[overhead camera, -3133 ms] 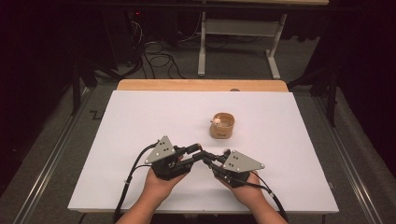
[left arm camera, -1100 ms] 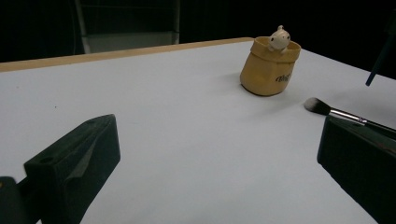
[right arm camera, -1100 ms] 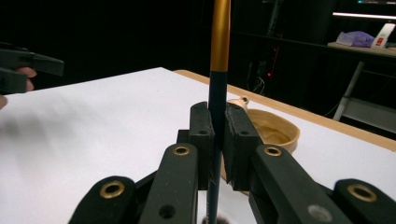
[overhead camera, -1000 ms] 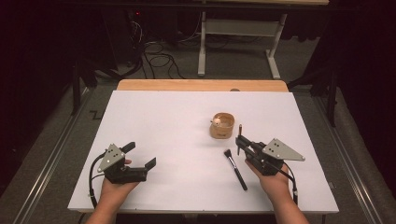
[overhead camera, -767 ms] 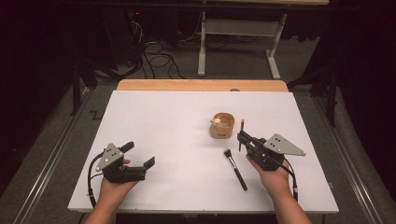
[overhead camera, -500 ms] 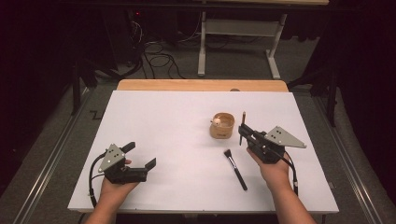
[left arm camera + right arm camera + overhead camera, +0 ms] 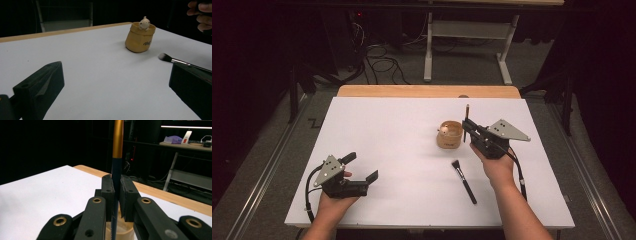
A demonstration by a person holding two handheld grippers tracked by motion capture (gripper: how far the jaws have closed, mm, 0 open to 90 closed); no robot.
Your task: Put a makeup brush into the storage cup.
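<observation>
Pencil-slim brush, gold over dark blue, is standing upright in the right claw, pinched tight just above the tan sack-shaped holder on the matte white desk. Tilting could be catching the soft rim and tipping it. Left claw is resting wide, empty. Fluffy-tipped brush is lying nearby.

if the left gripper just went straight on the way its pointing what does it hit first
Probably the makeup brush: it lies just past the left gripper's far jaw, bristles toward the middle of the line. The tan pot stands farther on. Depth is hard to judge, so it might slip past the bristles.
</observation>
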